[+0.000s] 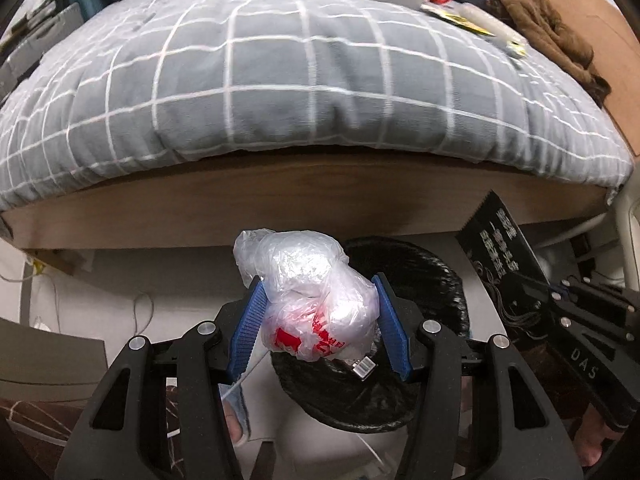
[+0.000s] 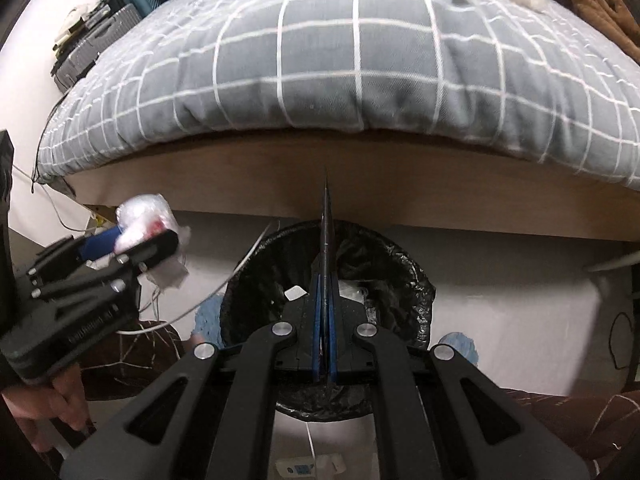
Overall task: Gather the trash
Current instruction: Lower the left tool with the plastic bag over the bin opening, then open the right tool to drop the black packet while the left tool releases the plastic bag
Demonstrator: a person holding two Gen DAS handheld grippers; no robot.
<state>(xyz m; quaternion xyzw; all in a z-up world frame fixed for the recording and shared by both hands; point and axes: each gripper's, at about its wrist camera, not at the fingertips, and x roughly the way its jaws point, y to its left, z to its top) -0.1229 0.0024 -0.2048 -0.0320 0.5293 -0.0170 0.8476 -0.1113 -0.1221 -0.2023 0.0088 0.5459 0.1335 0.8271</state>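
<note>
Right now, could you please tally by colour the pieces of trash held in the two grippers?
Clear with red print: 1, the crumpled plastic bag clamped in the left gripper above the bin.
Black: 1, the flat packet pinched in the right gripper.
Total: 2

The crumpled bag [image 1: 316,300] is thin clear plastic, shiny, with red print. The bin liner [image 2: 404,280] is glossy, wrinkled black plastic. The quilt [image 1: 280,80] is soft matt cloth, grey with white lines. The bed frame [image 1: 304,208] looks like smooth matt wood. The left tool [image 1: 320,320] has ribbed blue pads [image 1: 250,328] on matt black plastic arms.
</note>
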